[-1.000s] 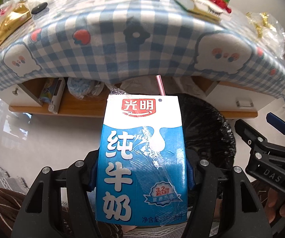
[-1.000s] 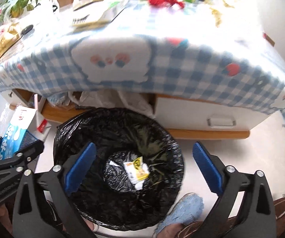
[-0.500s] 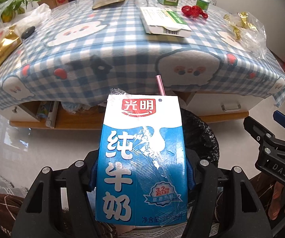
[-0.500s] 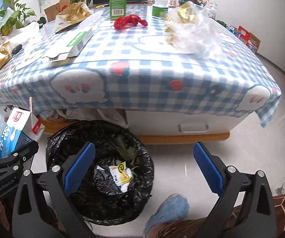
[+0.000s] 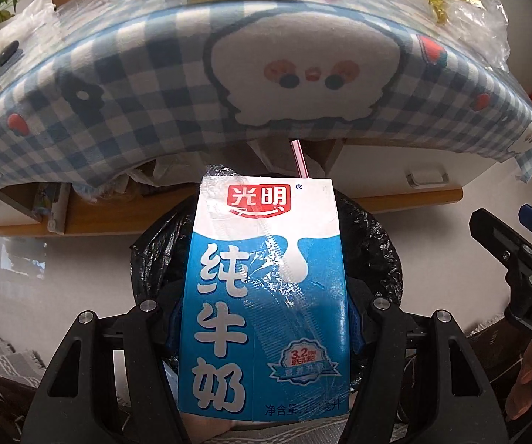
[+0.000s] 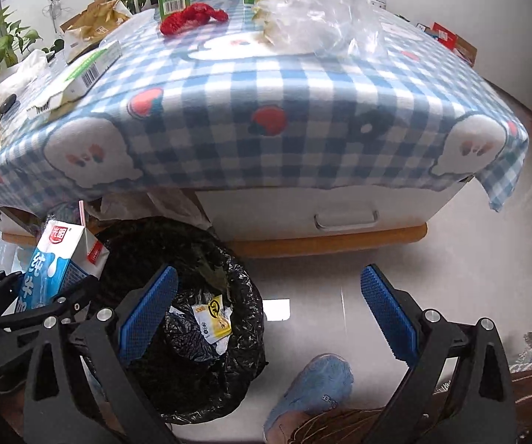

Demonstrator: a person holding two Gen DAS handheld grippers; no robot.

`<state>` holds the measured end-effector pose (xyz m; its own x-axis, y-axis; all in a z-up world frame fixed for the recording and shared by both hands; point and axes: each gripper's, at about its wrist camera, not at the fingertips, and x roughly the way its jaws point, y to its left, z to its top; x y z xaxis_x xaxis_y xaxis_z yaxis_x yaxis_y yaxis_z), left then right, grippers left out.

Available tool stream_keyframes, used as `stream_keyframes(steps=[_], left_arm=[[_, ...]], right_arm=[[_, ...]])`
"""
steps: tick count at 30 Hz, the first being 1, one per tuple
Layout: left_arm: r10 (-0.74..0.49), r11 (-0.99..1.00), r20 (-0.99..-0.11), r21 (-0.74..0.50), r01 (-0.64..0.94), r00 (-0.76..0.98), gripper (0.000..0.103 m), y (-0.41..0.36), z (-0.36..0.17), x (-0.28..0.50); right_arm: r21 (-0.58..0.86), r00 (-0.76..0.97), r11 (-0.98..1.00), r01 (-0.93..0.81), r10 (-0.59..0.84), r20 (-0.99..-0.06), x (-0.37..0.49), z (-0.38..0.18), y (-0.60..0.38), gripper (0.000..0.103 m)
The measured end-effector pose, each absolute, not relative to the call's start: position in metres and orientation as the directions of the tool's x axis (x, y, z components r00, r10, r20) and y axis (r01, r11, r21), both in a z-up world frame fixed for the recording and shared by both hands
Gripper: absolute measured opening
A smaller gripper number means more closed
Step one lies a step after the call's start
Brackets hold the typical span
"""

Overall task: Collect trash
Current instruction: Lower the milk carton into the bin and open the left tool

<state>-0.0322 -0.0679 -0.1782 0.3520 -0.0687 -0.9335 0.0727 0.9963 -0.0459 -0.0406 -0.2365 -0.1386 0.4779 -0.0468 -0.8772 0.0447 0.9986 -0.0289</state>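
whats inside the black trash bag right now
In the black trash bag lies a yellow and white wrapper on crumpled black plastic. The right tongs' blue pad covers part of the inside, and anything beneath the plastic folds is hidden.

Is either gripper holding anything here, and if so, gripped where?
The left gripper holds the milk carton upright, pads on its two narrow sides at the lower half, above the black-lined bin. The right gripper is open and empty.
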Motion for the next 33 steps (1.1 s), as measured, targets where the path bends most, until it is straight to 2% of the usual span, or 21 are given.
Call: stream_keyframes(steps=[11, 23, 33], left_arm=[[-0.069, 0.995, -0.948, -0.041, 0.095, 0.31, 0.063, -0.076, -0.213, -0.019], [-0.057, 0.994, -0.935, -0.021, 0.105, 0.351, 0.064, -0.079, -0.207, -0.021], [-0.042, 0.996, -0.894, -0.003, 0.089, 0.446, 0.088, -0.071, -0.169, -0.034]], right_arm=[[-0.015, 0.445, 0.998, 0.068, -0.044, -0.895, -0.034, -0.158, -0.245, 0.095], [-0.027, 0.452, 0.998, 0.055, -0.049, -0.891, -0.033, -0.159, -0.241, 0.095], [-0.021, 0.495, 0.998, 0.057, -0.047, -0.868, -0.037, -0.137, -0.242, 0.095]])
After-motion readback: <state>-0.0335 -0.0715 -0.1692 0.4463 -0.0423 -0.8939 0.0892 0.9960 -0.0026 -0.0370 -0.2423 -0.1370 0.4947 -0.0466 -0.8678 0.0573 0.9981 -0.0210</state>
